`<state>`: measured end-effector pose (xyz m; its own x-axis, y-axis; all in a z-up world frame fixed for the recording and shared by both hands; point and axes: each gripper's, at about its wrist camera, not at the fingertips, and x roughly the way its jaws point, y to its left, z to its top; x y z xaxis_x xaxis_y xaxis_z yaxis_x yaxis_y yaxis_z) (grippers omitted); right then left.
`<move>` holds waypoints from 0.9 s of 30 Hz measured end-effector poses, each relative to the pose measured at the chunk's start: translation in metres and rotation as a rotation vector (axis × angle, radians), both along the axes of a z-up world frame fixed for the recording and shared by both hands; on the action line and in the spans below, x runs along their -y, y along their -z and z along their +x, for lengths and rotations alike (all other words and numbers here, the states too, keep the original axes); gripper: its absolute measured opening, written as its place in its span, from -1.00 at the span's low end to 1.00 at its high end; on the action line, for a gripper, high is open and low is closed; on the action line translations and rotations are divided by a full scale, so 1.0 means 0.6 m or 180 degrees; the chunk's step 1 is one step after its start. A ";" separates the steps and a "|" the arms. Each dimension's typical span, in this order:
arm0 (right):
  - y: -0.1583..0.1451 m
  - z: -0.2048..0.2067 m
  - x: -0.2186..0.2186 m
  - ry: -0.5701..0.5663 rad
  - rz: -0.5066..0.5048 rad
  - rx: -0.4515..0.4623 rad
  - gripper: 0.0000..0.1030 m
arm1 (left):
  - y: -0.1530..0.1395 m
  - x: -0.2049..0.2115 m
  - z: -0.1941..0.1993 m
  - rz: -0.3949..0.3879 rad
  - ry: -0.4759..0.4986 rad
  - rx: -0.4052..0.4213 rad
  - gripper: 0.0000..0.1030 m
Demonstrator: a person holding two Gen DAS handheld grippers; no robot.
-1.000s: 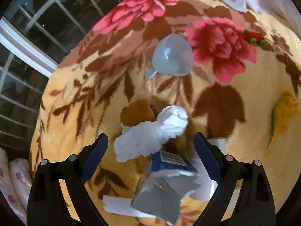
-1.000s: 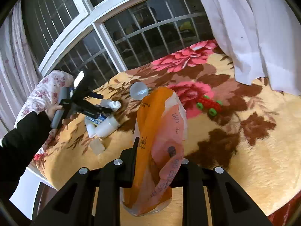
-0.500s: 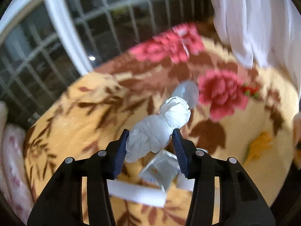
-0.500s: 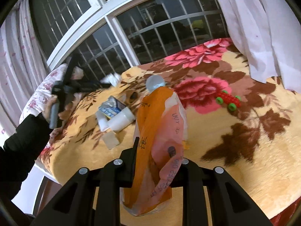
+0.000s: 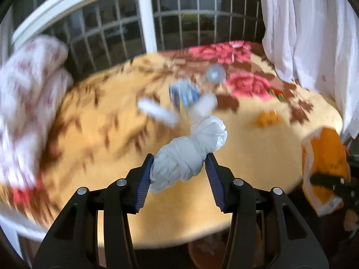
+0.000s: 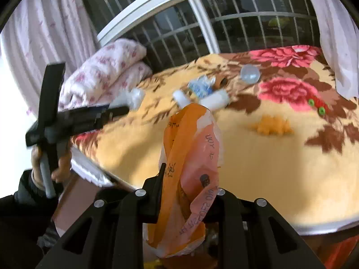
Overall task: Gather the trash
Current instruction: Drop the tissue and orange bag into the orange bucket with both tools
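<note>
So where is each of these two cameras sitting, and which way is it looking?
Left wrist: on the left gripper, looking along its fingers at the white wad it grips, with the bed beyond.
Right wrist: on the right gripper, shut on the orange bag; the person's hand shows at left.
Shared: bed, window, clear cup, bag.

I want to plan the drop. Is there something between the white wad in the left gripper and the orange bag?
Nothing visible does. The white wad is clamped in the left gripper, lifted off the blanket. The orange bag, held by the right gripper, hangs to its right with open air between.
</note>
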<state>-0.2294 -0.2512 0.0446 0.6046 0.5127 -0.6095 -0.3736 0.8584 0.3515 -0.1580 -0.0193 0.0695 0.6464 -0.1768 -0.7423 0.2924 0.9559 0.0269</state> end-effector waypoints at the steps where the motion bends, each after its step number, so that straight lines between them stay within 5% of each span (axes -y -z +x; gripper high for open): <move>1: 0.008 -0.017 -0.005 -0.0021 -0.0038 -0.0037 -0.55 | 0.019 -0.010 -0.026 -0.0074 -0.0044 -0.0067 -0.10; 4: 0.035 -0.056 -0.011 -0.0038 -0.0129 -0.0189 -0.55 | 0.080 -0.028 -0.087 -0.0252 -0.0146 -0.0289 -0.10; 9: 0.116 -0.102 -0.022 -0.0072 -0.0296 -0.0623 -0.54 | 0.218 -0.012 -0.153 -0.0049 -0.0227 -0.0685 -0.10; 13: 0.201 -0.114 -0.050 -0.0140 -0.0567 -0.1098 -0.53 | 0.325 0.000 -0.167 -0.0060 -0.0185 -0.1251 -0.10; 27: 0.383 -0.024 -0.097 -0.0316 -0.0889 -0.1755 -0.53 | 0.426 0.026 -0.118 0.0239 -0.0055 -0.1824 -0.10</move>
<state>-0.2438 -0.1932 -0.1851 0.1205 0.3266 -0.9375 -0.2839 0.9162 0.2827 -0.2286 -0.0346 -0.1861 0.1397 -0.1032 -0.9848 0.2646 0.9623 -0.0633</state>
